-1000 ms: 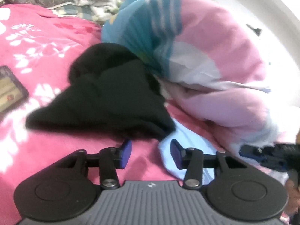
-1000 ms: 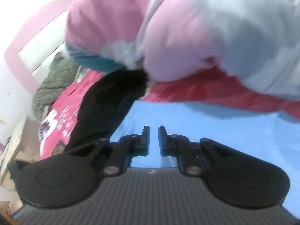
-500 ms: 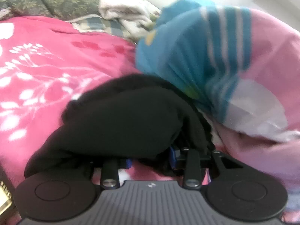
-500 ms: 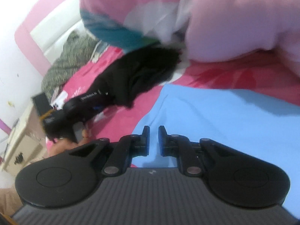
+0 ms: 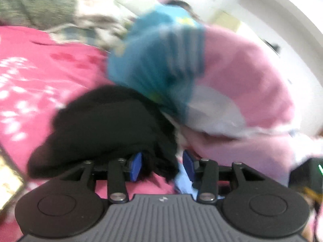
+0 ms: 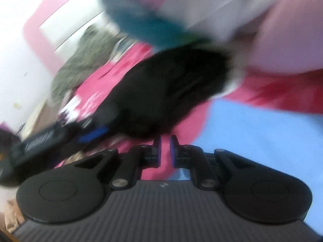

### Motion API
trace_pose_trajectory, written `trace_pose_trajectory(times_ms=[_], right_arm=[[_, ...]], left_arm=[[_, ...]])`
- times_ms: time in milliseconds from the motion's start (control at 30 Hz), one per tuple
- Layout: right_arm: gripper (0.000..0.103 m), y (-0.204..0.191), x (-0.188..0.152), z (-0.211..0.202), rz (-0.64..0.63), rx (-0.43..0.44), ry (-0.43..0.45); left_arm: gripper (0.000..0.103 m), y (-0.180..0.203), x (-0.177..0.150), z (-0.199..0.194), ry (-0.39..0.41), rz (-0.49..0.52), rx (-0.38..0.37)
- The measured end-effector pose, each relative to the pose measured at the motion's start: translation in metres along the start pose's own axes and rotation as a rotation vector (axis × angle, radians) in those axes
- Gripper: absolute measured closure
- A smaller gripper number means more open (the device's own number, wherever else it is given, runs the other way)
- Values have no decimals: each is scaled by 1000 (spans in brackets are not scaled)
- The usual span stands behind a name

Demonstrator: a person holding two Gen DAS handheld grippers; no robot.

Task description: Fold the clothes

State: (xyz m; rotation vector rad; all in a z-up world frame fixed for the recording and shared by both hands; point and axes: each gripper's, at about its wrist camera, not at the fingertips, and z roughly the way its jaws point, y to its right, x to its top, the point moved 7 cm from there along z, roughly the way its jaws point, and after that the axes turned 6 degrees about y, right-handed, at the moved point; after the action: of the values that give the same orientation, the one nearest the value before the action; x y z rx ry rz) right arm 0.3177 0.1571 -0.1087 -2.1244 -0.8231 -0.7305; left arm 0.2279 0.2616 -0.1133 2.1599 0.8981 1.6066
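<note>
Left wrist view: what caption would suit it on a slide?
Left gripper with jaws around the edge of a black garment on a pink bedspread.

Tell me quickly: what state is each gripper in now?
Left gripper: just opening, crumpled black fabric garment between its jaws, ungripped.
Right gripper: closed, empty.

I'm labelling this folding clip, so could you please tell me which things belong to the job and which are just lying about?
Job:
- black garment
- light blue garment

Lying about:
- pink and teal quilt
- pink floral bedspread
- grey-green bedding
</note>
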Motion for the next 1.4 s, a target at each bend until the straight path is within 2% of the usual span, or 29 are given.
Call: trace_pose_trajectory(times_ms=[33,100,200,267,367,500,533,633,767,800,933,1000,1067,1133,1233,1333,1400], right_arm=[[94,10,4,-4,-1,-43,3],[94,19,2,13,16,-67,-43],[95,25,-4,47,35,-78,-111],[94,20,1,62,45,-62,-85],[94,10,14,70,145,49,-46],[94,9,31,37,144,80,30],[94,15,35,25,150,67,44],[94,47,35,-3,159,-50,38],[95,100,15,0,231,-210,-18],[103,110,13,5,232,-241,-11],[103,132,27,7,223,-294,155],[100,133,25,-4,230,-316,177],[98,130,19,-31,251,-305,196],[98,123,7,-82,270,-299,233],[98,113,-17,-171,310,-320,295],[98,118,-55,-276,371,-410,355],[97,123,-95,-344,417,-494,398]], left_arm=[[58,7,-9,5,-33,32,-20],[59,19,-29,14,-91,109,-33],[62,27,-56,28,-152,224,15],[66,24,-63,34,-177,238,44],[67,19,-60,34,-168,225,55],[71,14,-60,33,-175,219,64],[71,14,-60,33,-176,219,65],[71,14,-60,33,-178,217,69],[72,13,-61,34,-181,219,76],[72,13,-62,35,-181,222,77],[72,12,-62,36,-180,221,77],[72,12,-62,35,-180,216,75],[72,11,-61,35,-178,208,72],[71,11,-59,34,-171,201,72],[59,12,-54,30,-130,200,72],[58,15,-49,24,-90,214,78],[58,18,-46,21,-72,226,81]])
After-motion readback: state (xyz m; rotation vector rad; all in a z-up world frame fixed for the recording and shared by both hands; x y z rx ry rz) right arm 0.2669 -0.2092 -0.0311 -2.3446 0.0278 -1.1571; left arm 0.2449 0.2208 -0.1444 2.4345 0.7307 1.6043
